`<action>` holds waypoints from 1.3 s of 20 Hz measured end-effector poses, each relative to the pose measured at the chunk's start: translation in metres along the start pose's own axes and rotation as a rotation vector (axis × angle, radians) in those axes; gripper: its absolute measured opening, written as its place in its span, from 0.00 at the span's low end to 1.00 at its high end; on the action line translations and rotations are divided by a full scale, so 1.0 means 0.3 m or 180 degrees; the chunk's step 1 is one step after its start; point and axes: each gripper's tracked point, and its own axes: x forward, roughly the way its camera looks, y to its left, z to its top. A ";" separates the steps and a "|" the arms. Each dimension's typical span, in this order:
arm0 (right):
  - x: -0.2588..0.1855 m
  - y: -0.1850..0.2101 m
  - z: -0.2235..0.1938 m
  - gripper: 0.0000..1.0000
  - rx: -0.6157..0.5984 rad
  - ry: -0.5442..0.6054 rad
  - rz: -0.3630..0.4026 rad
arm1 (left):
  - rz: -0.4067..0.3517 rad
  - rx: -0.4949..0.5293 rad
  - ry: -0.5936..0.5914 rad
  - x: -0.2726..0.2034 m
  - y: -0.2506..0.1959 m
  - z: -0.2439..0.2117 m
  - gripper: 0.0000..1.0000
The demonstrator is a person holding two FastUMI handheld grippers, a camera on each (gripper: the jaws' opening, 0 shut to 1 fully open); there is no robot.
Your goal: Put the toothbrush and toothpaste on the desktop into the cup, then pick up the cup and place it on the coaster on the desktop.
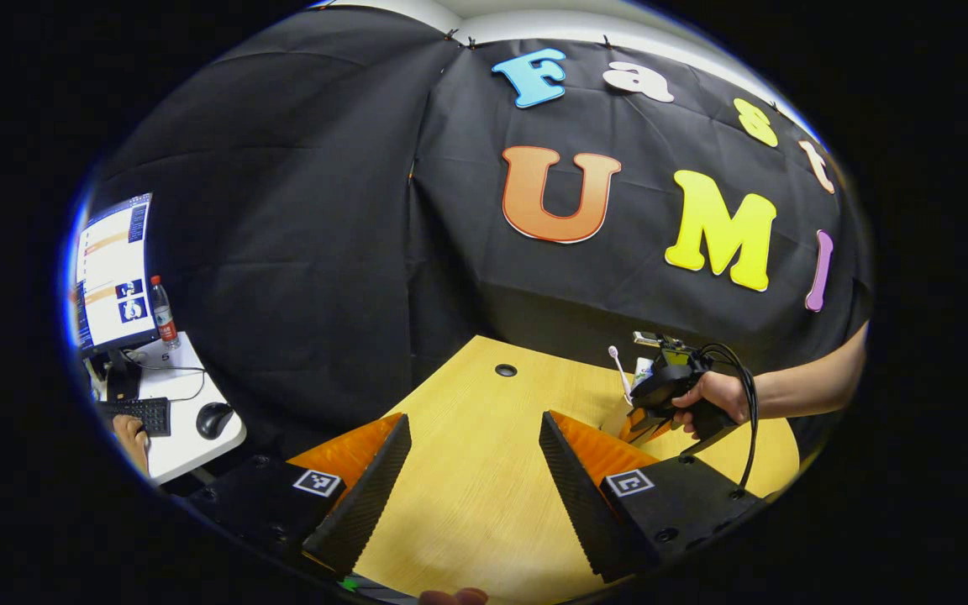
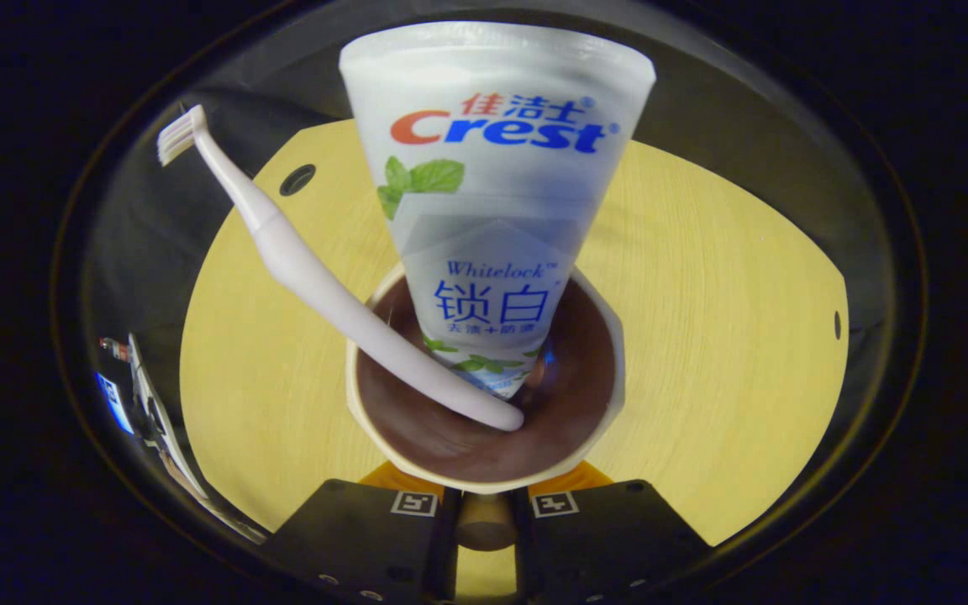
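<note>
Cream-walled with a dark brown interior, the cup point(image 2: 484, 403) stands upright on the yellow wood desktop point(image 2: 719, 319) and holds both task items: the toothpaste point(image 2: 492, 193) stands upright toward the cup's far side, and the pale toothbrush point(image 2: 324, 294) leans over the cup's left rim, bristles up and handle end on the cup bottom. Right gripper point(image 2: 484, 496): its fingers are drawn close together at the cup's near rim; whether both press on the cup wall cannot be told. In the left gripper view, the same gripper and the hand point(image 1: 715, 399) holding it hide most of the cup. Left gripper point(image 1: 476, 479): fingers spread wide, nothing between them, well apart from the cup. A cable hole point(image 1: 506, 370) lies in the desktop beyond the cup. Far left of the cup stands a white side table point(image 1: 186, 420) with monitor point(image 1: 113, 273), bottle point(image 1: 164, 313), keyboard point(image 1: 138, 413) and mouse point(image 1: 213, 418).
</note>
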 end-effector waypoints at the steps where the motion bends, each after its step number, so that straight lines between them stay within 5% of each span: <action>1: -0.003 0.003 -0.002 0.25 -0.0011 0.0014 -0.0025 | -0.0002 -0.0008 0.0004 -0.001 0.001 0.000 0.98; 8: -0.013 0.014 -0.015 0.31 -0.0042 -0.0016 -0.0089 | -0.0022 -0.0014 0.0017 -0.005 0.004 -0.001 0.98; 9: -0.024 0.015 -0.011 0.41 -0.0065 -0.0026 -0.0116 | -0.0041 0.0003 0.0010 -0.006 -0.001 0.006 0.98; 11: -0.060 0.025 -0.004 0.83 -0.0044 -0.0092 -0.0101 | -0.0076 0.0045 -0.0011 -0.012 -0.010 0.023 0.98; 12: -0.079 0.033 0.000 0.96 -0.0003 -0.0141 -0.0067 | -0.0099 0.0059 -0.0029 -0.017 -0.018 0.036 0.98; 20: -0.436 0.013 -0.076 0.98 0.0377 -0.0720 0.0306 | -0.0415 0.0121 -0.0175 -0.035 -0.157 0.143 0.98; 24: -0.774 -0.110 -0.141 0.98 0.0457 -0.1554 0.0309 | -0.0760 0.0249 -0.0339 -0.047 -0.313 0.230 0.98; 26: -0.938 -0.208 -0.184 0.98 0.0518 -0.2086 0.0120 | -0.0936 0.0323 -0.0424 -0.061 -0.405 0.276 0.98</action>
